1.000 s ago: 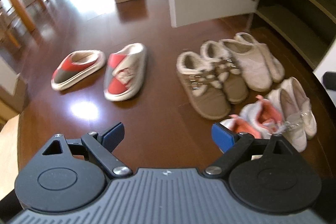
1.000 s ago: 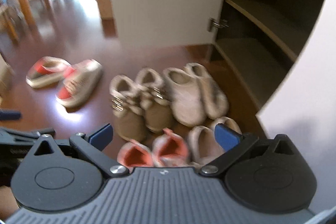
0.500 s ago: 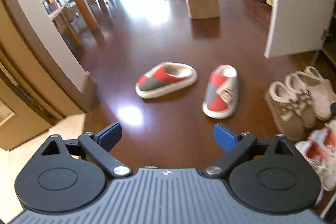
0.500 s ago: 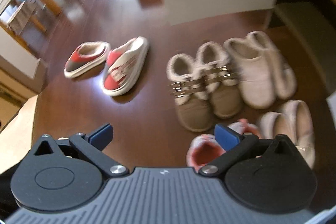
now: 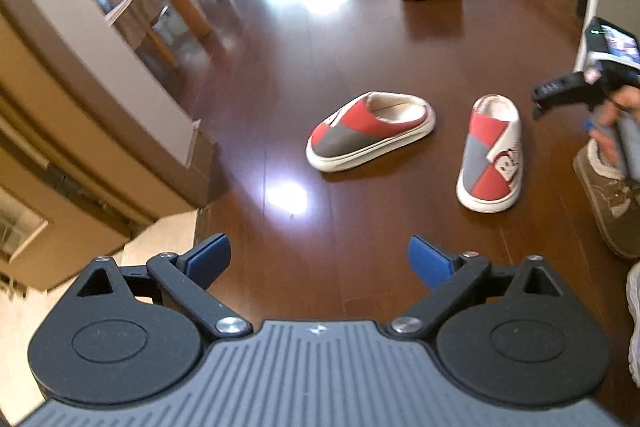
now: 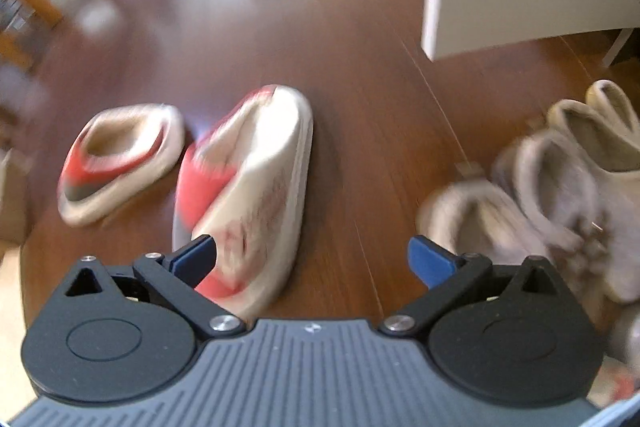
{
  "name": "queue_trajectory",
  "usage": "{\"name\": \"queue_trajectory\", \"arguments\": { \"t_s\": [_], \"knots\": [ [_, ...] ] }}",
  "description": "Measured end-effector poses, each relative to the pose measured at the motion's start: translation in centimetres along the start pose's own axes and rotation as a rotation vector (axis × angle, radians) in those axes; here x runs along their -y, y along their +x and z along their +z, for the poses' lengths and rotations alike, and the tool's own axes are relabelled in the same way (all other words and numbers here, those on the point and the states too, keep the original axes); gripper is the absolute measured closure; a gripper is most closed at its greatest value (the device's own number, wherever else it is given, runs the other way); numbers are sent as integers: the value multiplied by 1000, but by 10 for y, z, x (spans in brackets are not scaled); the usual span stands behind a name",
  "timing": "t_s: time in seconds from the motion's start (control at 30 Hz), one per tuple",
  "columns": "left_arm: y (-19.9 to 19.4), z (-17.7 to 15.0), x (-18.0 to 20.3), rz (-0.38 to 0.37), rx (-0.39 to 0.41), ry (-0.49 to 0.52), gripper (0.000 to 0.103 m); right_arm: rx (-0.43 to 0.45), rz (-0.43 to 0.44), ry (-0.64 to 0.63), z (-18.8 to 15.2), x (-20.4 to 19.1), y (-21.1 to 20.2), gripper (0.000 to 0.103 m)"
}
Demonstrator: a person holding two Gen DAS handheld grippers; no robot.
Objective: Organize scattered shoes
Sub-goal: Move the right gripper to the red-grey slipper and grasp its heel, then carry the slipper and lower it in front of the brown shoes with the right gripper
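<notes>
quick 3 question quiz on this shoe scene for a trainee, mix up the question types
1. True or false: the two red and grey slippers lie parallel, toes pointing the same way.
2. Multiple choice: the right gripper is closest to which shoe? A) the slipper lying crosswise B) the slipper with lettering on its side C) a brown fur-lined shoe
3. Fill in: the jaws of the left gripper stand ____ over the bare wooden floor.

Key
1. False: one lies crosswise, angled to the other.
2. B: in the right wrist view that slipper sits right at one blue fingertip.
3. Open, holding nothing.
</notes>
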State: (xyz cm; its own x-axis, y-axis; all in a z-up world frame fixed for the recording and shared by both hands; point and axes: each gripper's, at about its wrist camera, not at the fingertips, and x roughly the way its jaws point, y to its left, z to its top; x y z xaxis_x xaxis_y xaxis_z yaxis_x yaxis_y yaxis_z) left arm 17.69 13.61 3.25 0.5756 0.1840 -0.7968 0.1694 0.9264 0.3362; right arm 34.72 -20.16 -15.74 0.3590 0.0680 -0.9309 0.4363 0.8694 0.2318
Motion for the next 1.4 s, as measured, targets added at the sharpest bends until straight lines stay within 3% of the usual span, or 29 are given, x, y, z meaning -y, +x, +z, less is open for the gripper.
{"name": "queue_trajectory", "arguments": {
  "t_s": [0.1,0.23,0.3,0.37,0.4,0.43,0.5,0.57,0.67,0.77,0.83,0.87,0.9,1.0,1.03,1.13,1.2,1.23,1.3,1.33,1.4],
  "knots": [
    [8,-4,-6,13,-31,-7,6,-10,-42,104,26,-18,45,3],
    [15,-6,-6,11,-60,3,6,-71,-72,172,30,-30,84,8],
    [16,-6,-6,10,-63,11,6,-153,9,172,24,-33,107,52],
    [15,-6,-5,12,-60,16,6,-147,21,108,19,-38,105,63],
    [14,-6,-5,13,-58,18,6,-164,44,-29,13,-46,101,70],
    [13,-6,-4,12,-56,19,6,-167,47,-50,12,-48,101,73],
    [10,-6,-2,10,-45,26,6,-197,59,-276,-11,-54,82,83],
    [4,-5,3,10,-28,39,6,-211,55,-432,-37,-52,61,85],
    [-7,-4,11,4,-2,52,6,-258,22,-481,-72,-28,35,85],
    [-17,-4,17,-12,22,51,6,-300,-16,-500,-112,1,15,68],
    [-26,-4,23,-25,46,56,6,-272,55,-449,-129,21,-3,37],
    [-31,-5,26,-28,58,60,6,-208,113,-400,-138,36,-18,9],
    [-36,-5,28,-29,67,63,6,-118,163,-351,-145,50,-34,1],
    [-40,-3,31,-41,75,56,6,-2,224,-240,-175,77,-52,1],
    [-40,-2,31,-45,77,54,6,-7,219,-235,-181,79,-50,1],
    [-42,3,35,-57,85,50,6,-26,181,-372,-215,64,-34,1],
    [-42,4,38,-56,85,65,6,13,128,-522,-238,42,-19,0],
    [-40,4,40,-54,83,73,6,18,105,-539,-239,37,-16,0],
    [-38,5,41,-49,73,78,6,33,-34,-574,-246,27,8,3],
    [-35,5,42,-46,63,80,6,34,-44,-571,-246,26,10,4],
    [-32,6,43,-47,56,86,6,70,-54,-553,-254,28,9,17]
  ]
}}
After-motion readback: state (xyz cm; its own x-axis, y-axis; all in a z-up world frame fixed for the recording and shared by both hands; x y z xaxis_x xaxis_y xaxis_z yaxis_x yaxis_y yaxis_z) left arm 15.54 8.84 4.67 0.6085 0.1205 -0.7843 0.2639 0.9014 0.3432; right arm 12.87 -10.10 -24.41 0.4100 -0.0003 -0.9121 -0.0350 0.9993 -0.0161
